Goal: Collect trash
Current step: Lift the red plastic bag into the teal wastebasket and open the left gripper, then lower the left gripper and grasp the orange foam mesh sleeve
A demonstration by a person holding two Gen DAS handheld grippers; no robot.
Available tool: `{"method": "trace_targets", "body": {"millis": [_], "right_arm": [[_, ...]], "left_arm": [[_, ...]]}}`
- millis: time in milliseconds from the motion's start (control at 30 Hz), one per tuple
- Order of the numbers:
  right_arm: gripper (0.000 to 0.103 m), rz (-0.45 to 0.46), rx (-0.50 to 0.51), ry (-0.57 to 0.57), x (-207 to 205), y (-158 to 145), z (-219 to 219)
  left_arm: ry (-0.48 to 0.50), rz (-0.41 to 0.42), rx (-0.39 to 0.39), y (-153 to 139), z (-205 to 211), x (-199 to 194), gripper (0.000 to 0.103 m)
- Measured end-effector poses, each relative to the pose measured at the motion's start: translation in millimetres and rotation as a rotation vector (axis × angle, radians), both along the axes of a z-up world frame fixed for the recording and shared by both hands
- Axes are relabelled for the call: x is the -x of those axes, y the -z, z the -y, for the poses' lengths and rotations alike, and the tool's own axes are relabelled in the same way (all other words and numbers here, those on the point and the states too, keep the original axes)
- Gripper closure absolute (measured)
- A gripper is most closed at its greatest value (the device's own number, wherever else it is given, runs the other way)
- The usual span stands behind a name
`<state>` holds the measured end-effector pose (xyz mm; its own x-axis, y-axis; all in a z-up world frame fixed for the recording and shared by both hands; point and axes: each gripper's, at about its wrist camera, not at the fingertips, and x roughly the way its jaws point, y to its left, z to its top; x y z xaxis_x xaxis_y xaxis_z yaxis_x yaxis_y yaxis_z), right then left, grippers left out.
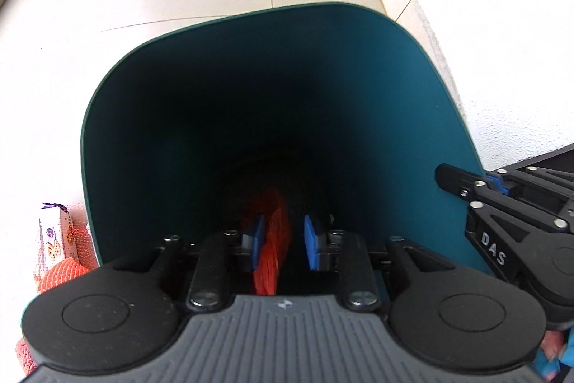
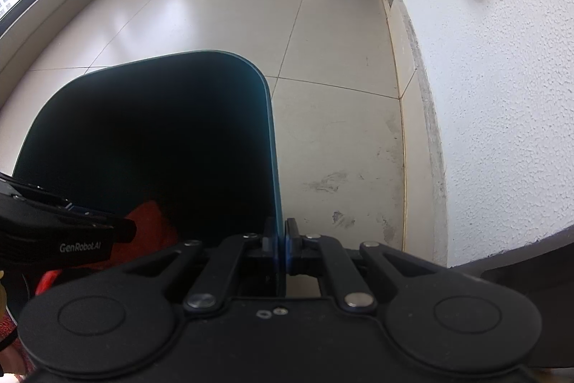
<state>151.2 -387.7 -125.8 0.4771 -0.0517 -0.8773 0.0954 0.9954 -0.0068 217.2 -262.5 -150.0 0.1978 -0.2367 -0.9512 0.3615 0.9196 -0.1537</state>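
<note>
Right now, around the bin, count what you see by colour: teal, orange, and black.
Teal: 1, the bin
Orange: 2, the mesh net in the left hand-held gripper, and the net bag on the floor
Black: 2, left and right hand-held gripper
Total: 5

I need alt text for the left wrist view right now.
The left hand-held gripper, jaws open, points into a dark teal bin with orange mesh netting between its blue pads. The right hand-held gripper clamps the bin's right rim.
</note>
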Motion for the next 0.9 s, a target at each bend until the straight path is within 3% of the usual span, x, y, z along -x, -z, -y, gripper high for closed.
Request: {"method": "trace_targets", "body": {"millis": [33,100,400,500,600,700,900], "right_arm": [[0.099,0.0,-0.001,0.001,0.0,0.0,0.1],[0.099,-0.002,-0.002,0.004,-0.4,-0.2,0.0],[0.099,-0.006,-0.003,0.006,-1.9,0.1,0.0],[0.099,-0.009,-0.001,0.003,-2.5,0.2,-0.1],[0.099,-0.012,-0.001,0.004,-2.8,1.0,0.1],[0.099,-0.015,-0.003,0.008,-3.7,1.4,0.3],[0.097,-0.015,0.005,0.0,-4.2,2.7,-0.8]], "left_arm": [[0.001,0.013,0.018,-5.8,-3.1,2.0,0.05],[-0.005,0.051,0.051,-19.4,-12.3,8.7,0.032],[-0.041,0.124,0.109,-73.0,-81.2,31.1,0.032],[-0.112,0.131,0.102,-76.2,-118.8,35.7,0.025],[-0.246,0.143,0.052,-68.0,-156.0,33.0,0.023],[-0.355,0.082,0.04,-45.4,-192.6,25.9,0.023],[-0.464,-0.028,-0.009,11.7,-244.9,18.7,0.023]]}}
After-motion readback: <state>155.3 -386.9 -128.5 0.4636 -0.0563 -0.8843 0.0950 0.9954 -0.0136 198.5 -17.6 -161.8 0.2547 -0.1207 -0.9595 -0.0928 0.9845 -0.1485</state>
